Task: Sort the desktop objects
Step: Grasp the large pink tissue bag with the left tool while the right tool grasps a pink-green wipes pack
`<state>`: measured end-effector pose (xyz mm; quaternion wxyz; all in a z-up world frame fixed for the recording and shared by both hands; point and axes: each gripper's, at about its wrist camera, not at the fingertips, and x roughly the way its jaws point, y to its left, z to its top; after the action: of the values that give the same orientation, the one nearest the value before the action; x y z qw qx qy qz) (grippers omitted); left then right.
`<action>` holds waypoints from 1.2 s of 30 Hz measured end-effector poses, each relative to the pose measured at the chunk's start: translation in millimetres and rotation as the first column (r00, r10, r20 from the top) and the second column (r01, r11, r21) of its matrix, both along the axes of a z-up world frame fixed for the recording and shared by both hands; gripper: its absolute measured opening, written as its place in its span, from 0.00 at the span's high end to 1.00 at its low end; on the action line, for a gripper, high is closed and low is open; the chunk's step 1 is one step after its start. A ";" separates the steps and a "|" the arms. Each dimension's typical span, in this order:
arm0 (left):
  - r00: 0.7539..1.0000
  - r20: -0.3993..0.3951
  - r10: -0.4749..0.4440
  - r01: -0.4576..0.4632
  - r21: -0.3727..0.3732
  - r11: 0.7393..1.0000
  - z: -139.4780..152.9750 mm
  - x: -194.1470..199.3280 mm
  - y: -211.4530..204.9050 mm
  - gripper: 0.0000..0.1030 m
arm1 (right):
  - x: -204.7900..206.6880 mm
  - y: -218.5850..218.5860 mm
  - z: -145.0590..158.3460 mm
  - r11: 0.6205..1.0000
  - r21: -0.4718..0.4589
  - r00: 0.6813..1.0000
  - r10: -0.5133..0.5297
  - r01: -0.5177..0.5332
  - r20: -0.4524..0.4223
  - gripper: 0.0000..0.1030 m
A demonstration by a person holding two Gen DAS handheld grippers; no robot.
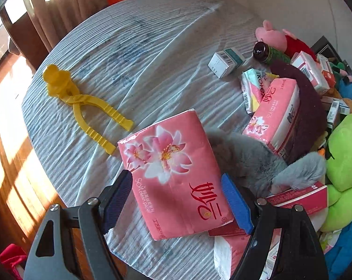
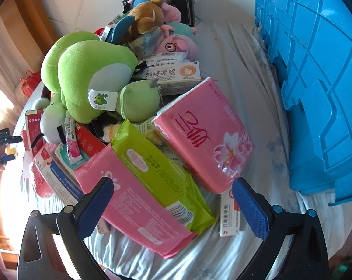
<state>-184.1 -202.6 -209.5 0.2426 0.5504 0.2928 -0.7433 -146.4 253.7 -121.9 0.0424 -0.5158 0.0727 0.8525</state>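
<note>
Left tongs spread wide over a pink tissue pack with a flower print, one blue pad on each side of it, neither one clearly pressing in. Pack lying flat near the middle of the desk, on the wrinkly striped cloth, far corner tilted up a bit. Grey fuzzy plush just beside it on the right, touching or nearly so. Yellow plastic snowball clamp well apart on the left, all alone on bare cloth. Small white-and-teal box and a dark brown bottle farther back, next to a pink pig plush. Second pink tissue pack propped up against a maroon thing, can't tell what.

Right tongs also spread, hanging above the messy heap with nothing pinched. Between the pads: a long pink wrapper pack with a lime green wipes pack lying partly on top of it. Another flower-print tissue pack leaning just behind those. Little eye-ointment box right by the right pad. Big green frog plush piled on boxes at the back left, brown bear plush behind it. Blue plastic crate along the right edge.
</note>
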 end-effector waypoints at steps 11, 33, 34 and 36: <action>0.975 0.106 -0.197 0.214 -0.183 0.960 -24.5 -14.9 18.2 0.11 | 8.0 14.5 -9.2 0.998 0.018 0.998 -0.066 0.065 0.024 0.00; 0.945 0.119 -0.306 0.323 -0.163 0.932 -48.0 8.7 15.1 0.12 | 17.6 -65.8 -51.7 0.981 0.174 0.989 0.069 -0.091 0.132 0.00; 0.939 0.119 -0.324 0.341 -0.185 0.921 -43.5 8.8 17.4 0.13 | 18.2 -69.7 -55.1 0.981 0.174 0.989 0.068 -0.090 0.128 0.00; 0.928 0.103 -0.358 0.373 -0.230 0.899 -29.4 10.6 22.2 0.13 | 17.6 -76.9 -61.7 0.975 0.211 0.992 0.053 -0.076 0.112 0.00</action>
<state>-173.5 -180.4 -239.0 0.1733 0.5827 0.0830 -0.7897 -128.8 176.8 -183.6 0.0740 -0.5546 -0.0389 0.8279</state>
